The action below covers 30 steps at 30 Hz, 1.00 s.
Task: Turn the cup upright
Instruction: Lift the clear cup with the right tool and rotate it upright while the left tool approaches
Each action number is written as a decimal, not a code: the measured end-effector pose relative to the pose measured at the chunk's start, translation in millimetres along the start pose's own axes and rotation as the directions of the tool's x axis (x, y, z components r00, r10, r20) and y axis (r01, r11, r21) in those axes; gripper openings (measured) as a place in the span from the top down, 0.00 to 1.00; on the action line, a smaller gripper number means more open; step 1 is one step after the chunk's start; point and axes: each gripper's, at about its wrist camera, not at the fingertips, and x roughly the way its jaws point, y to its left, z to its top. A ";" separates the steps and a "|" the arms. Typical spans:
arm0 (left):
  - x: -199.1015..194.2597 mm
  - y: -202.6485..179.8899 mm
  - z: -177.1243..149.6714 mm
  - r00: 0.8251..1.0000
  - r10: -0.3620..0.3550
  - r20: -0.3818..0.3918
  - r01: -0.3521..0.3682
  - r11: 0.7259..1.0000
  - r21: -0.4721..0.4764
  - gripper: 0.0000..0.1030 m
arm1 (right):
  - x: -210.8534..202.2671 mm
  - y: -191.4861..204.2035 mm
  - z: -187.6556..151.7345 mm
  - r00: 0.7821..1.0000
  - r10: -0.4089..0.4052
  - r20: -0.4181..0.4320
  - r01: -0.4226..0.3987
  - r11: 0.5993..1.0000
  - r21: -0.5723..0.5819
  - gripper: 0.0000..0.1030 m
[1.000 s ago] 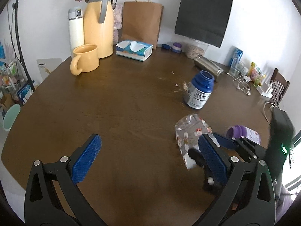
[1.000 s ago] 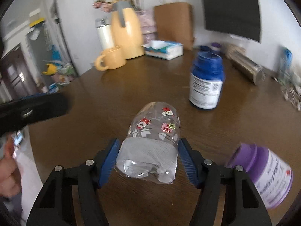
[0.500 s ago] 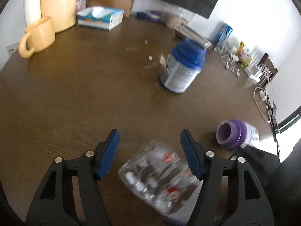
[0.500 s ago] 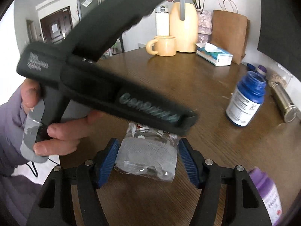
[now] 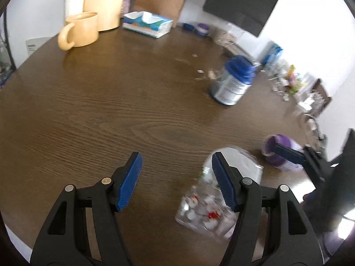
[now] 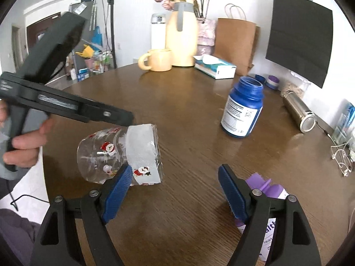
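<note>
The clear plastic cup (image 6: 119,153) with Santa pictures and a grey taped rim lies on its side on the brown table (image 6: 188,102), just outside the left pad of my right gripper (image 6: 173,190), which is open and empty. In the left wrist view the cup (image 5: 213,199) is blurred and sits behind the right finger of my left gripper (image 5: 175,184), which is open and holds nothing. The left gripper's body (image 6: 66,106) hovers right above the cup.
A blue pill jar (image 6: 243,108) stands upright mid-table. A purple bottle (image 6: 270,210) lies on its side near the right gripper. A yellow mug (image 6: 157,59), yellow jug (image 6: 182,37), tissue box (image 6: 215,66), steel flask (image 6: 299,113) and paper bags stand at the back.
My right gripper opened and let go of the cup, which now lies on its side to its left. My left gripper shifted so the cup is outside its right finger.
</note>
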 end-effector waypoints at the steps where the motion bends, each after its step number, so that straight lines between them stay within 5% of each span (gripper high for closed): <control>1: -2.3 -1.0 -1.3 0.999 -0.037 -0.011 0.037 0.999 0.012 0.40 | -0.7 -1.1 0.0 1.000 -0.006 0.004 0.006 1.000 0.007 0.19; 3: -5.4 -6.2 -4.6 0.995 -0.096 -0.035 0.098 0.994 0.044 0.39 | -2.3 -4.8 1.2 1.000 -0.019 0.017 0.018 0.999 0.026 0.19; 7: -6.3 -25.5 -10.6 0.993 -0.103 -0.060 0.112 0.981 0.156 0.39 | -14.7 -20.4 0.3 0.999 -0.023 0.046 0.019 0.996 0.091 0.19; 10: 0.0 -52.7 -15.7 0.984 -0.114 -0.136 0.152 0.937 0.316 0.30 | -17.8 -30.9 1.2 0.999 0.004 0.042 -0.010 0.991 0.136 0.19; 12: 13.1 -69.8 -19.2 0.984 -0.051 -0.169 0.117 0.907 0.404 0.29 | -18.4 -35.8 1.9 0.999 0.017 0.042 -0.024 0.987 0.162 0.19; 14: 26.7 -79.6 -20.6 0.985 0.032 -0.172 0.050 0.890 0.453 0.40 | -19.3 -40.7 3.5 0.999 0.034 0.041 -0.042 0.981 0.191 0.19; 20: 22.4 -76.7 -16.3 0.991 0.004 -0.133 0.050 0.916 0.398 0.42 | -19.1 -52.4 8.9 0.996 0.080 0.043 -0.088 0.967 0.239 0.19; 24: 4.8 -68.6 -9.9 1.000 -0.004 -0.022 0.011 0.945 0.328 0.42 | -15.4 -58.6 14.2 0.988 0.148 0.049 -0.156 0.947 0.279 0.19; 30: -11.2 -59.4 -0.8 0.991 -0.023 0.133 -0.010 0.972 0.237 0.42 | -3.1 -72.4 21.4 0.917 0.387 0.098 -0.390 0.813 0.432 0.19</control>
